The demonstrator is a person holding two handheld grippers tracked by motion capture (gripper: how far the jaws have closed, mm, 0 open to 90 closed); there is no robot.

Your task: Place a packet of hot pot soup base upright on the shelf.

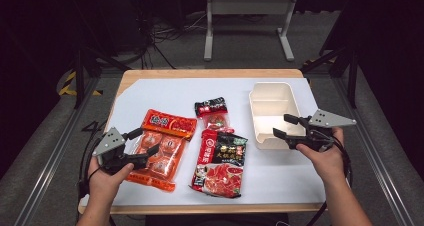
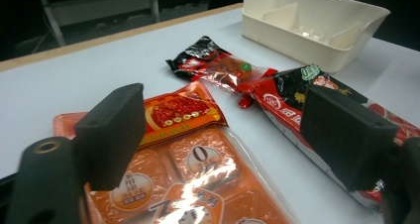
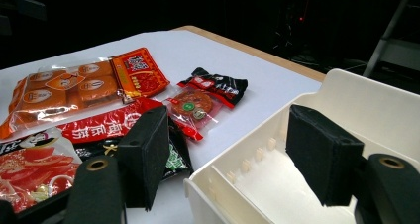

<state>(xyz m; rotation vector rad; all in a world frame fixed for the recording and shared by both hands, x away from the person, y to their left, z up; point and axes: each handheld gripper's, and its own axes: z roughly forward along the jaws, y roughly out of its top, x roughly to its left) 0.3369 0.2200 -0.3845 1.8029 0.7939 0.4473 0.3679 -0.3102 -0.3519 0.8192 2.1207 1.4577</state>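
My left gripper (image 1: 149, 142) hovers open over the near-left part of an orange packet of round portions (image 1: 162, 146), whose clear film shows between its pads (image 2: 111, 135). To the right lie a large red and black sauce packet (image 1: 220, 163) and a small black and red packet (image 1: 214, 113). My right gripper (image 1: 281, 126) stands open at the near end of an empty cream divided tray (image 1: 272, 93). The tray's wall (image 3: 257, 135) runs between that gripper's spread jaws, and the pads do not touch it. In the left gripper view the tray (image 2: 317, 21) sits far right.
Everything rests on a white sheet (image 1: 165, 93) over a wooden table. The table's front edge (image 1: 200, 208) is near my forearms. Bare sheet lies at the far left and near right. A white metal frame (image 1: 247, 16) stands on the floor beyond the table.
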